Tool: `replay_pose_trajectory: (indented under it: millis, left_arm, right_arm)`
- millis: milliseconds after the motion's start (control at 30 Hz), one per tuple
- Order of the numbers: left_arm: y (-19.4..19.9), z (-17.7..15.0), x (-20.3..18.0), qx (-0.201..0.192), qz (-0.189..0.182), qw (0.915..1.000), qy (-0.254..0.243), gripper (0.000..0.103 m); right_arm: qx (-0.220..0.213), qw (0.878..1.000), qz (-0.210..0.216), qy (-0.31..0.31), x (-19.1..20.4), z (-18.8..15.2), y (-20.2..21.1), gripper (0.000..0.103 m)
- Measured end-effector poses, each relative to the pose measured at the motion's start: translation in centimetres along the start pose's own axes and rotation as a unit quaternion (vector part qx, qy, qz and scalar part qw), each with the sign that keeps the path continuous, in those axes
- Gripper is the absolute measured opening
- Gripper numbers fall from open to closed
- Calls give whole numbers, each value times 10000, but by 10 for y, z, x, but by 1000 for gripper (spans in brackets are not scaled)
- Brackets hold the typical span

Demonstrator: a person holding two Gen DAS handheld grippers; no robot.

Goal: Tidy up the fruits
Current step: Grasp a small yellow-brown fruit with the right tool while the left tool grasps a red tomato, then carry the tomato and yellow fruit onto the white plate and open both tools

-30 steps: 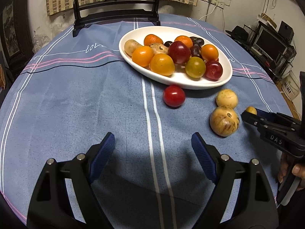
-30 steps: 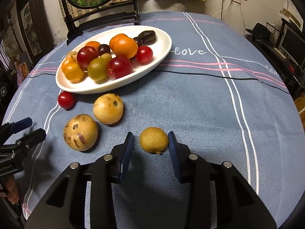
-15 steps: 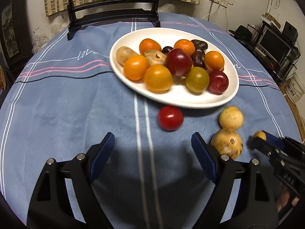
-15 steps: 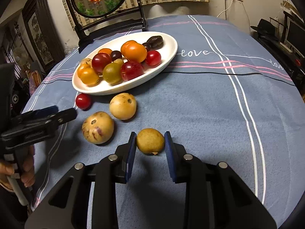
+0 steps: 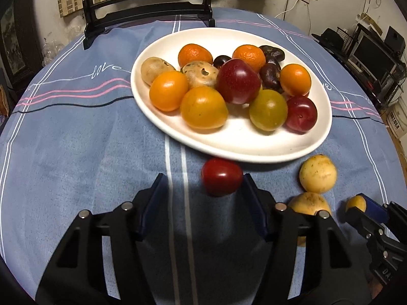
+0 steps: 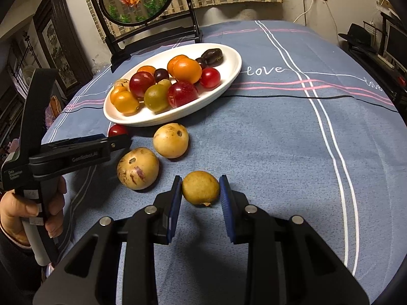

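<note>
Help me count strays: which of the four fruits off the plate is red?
The small red fruit just below the plate's near rim, at the left gripper; the other three are yellowish.

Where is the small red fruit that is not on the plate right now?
In the left wrist view the red fruit lies on the tablecloth just below the white plate, between the left gripper fingers, which have just been closing.

In the right wrist view the plate (image 6: 229, 76) of fruit sits upper left on the table (image 6: 279, 152), with one small fruit (image 6: 117, 130) at its lower-left rim, two round fruits (image 6: 171, 140) (image 6: 137, 168) just below, and another fruit (image 6: 200, 187) at lower centre.
</note>
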State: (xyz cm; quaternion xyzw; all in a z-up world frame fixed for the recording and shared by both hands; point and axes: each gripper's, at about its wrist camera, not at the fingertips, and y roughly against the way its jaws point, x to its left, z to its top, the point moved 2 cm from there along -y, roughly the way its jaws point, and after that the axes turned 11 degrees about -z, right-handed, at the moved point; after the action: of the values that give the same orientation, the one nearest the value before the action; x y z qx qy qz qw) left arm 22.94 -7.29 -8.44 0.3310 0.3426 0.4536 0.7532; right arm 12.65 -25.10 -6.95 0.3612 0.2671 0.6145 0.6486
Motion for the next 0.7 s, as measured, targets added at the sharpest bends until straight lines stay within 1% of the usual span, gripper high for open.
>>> replay_pose_trajectory:
  millis: [67,100,133,300,367,500,700]
  left_arm:
    - [0,0,-3,-22,-3,10000,-84,51]
    - [2,-1,-5,-36,-89,9998,-145,36]
    - [4,-1,-5,-21,-89,9999,-147,33]
    - [15,-8,-2,18,-304,9995,-18,33]
    - [21,-13,-3,-39,-276,9996,-93,33]
    - [39,-20,-3,-165,-352,9991,-155,32]
    - [64,-19,-2,-394,-413,9982,-195,32]
  right_arm:
    - [-5,10000,0,5,0,0,1,30]
    - [-4,10000,0,7,0,0,1,30]
    - [-1,10000,-6,16,0,-1,1,30]
    - [-21,10000,-15,27,1,-1,4,30]
    - [-42,10000,-21,47,3,-2,6,30]
    - [-90,9999,-5,88,6,-2,11,31]
    - [-204,9997,53,150,14,2,23,31]
